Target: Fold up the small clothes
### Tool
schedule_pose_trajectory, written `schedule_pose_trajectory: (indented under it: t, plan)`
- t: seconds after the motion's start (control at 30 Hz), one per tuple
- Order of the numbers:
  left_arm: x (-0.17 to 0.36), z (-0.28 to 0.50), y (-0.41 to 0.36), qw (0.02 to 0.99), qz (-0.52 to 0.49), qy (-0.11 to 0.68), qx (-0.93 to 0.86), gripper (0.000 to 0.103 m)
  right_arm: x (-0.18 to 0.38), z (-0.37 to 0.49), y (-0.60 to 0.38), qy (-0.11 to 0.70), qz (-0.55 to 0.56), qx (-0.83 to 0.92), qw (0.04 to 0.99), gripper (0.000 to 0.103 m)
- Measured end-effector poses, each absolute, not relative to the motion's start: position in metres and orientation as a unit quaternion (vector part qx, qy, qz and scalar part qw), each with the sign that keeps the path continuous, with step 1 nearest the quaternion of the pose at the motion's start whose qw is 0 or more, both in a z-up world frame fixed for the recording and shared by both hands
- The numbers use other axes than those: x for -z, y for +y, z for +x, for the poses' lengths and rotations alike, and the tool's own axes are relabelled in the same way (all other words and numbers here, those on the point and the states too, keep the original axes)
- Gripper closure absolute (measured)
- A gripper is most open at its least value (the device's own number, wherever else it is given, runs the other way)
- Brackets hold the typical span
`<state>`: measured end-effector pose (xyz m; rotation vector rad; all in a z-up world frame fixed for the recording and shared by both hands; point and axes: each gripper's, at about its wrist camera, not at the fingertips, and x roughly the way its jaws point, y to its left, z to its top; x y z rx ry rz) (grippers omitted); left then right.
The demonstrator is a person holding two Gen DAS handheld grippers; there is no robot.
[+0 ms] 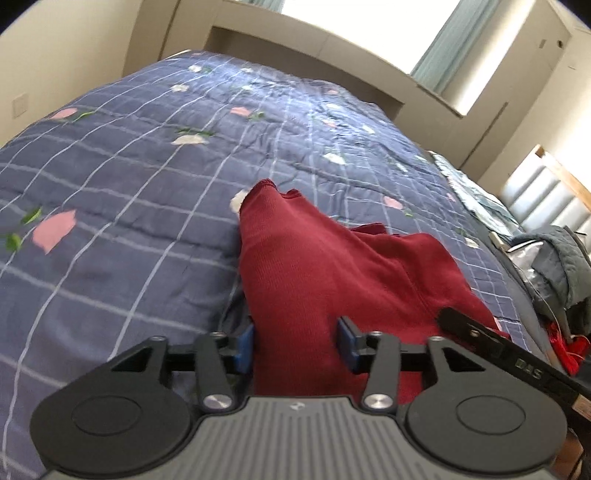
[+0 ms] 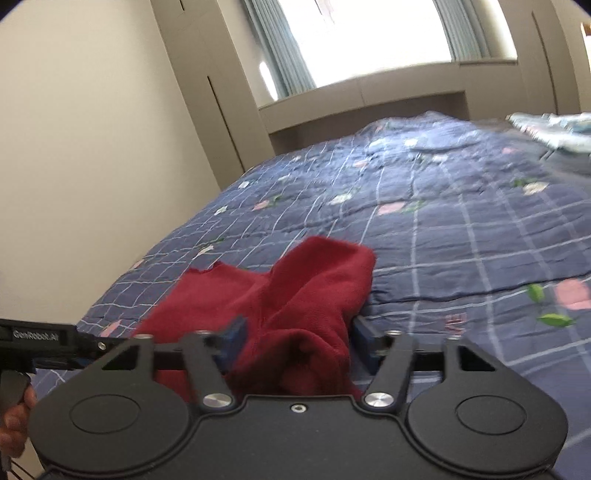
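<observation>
A dark red knitted garment [image 1: 325, 280] lies bunched on a blue quilted bedspread with a pale grid and pink and white flowers [image 1: 122, 177], close to the near edge of the bed. Beyond and to the left of it in the left wrist view the bedspread runs wide and bare up to a beige headboard-like ledge [image 1: 295, 37] under a bright window [image 1: 369, 22], so there is ample flat room there.

The left gripper [image 1: 295, 347] has its blue pads spread, with red fabric between them; the left pad sits at the cloth's edge and the right pad stands clear of any pinch. The right gripper [image 2: 291, 343] is also spread, a thick fold of the garment bulging between its pads without being squeezed.

In the left wrist view the right side is crowded: a grey-green quilted jacket [image 1: 565, 258] and tangled red cord [image 1: 565, 347] sit past the bed's edge. In the right wrist view a plain beige wall [image 2: 92, 147] bounds the left.
</observation>
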<state>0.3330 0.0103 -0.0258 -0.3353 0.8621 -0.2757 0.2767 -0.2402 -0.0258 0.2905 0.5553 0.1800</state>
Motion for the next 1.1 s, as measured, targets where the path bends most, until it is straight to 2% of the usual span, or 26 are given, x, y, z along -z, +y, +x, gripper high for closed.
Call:
schedule_pose_trajectory:
  t: [0.07,0.13,0.27,0.33,0.73,1.1]
  plan:
    - [0.019,0.323,0.013,0.892,-0.159,0.404,0.128,0.034,0.016,0.26,-0.237,0.262,0.13,-0.082,0.953,0.019]
    - [0.009,0.308,0.015,0.902,-0.155,0.383,0.126,0.016,0.005,0.239,-0.232,0.248,0.117,-0.077,0.959,0.013]
    - [-0.015,0.272,0.015,0.922,-0.131,0.346,0.117,0.006,-0.014,0.197,-0.222,0.219,0.097,-0.069,0.968,0.001]
    - [-0.024,0.25,0.015,0.93,-0.122,0.33,0.11,0.001,-0.023,0.175,-0.215,0.205,0.087,-0.068,0.973,0.001]
    - [-0.04,0.126,0.027,0.956,-0.073,0.276,0.07,0.0,-0.037,0.067,-0.188,0.172,0.052,-0.061,0.982,0.001]
    - [-0.039,0.083,0.036,0.961,-0.065,0.261,0.057,0.0,-0.031,0.043,-0.183,0.183,0.052,-0.057,0.98,0.001]
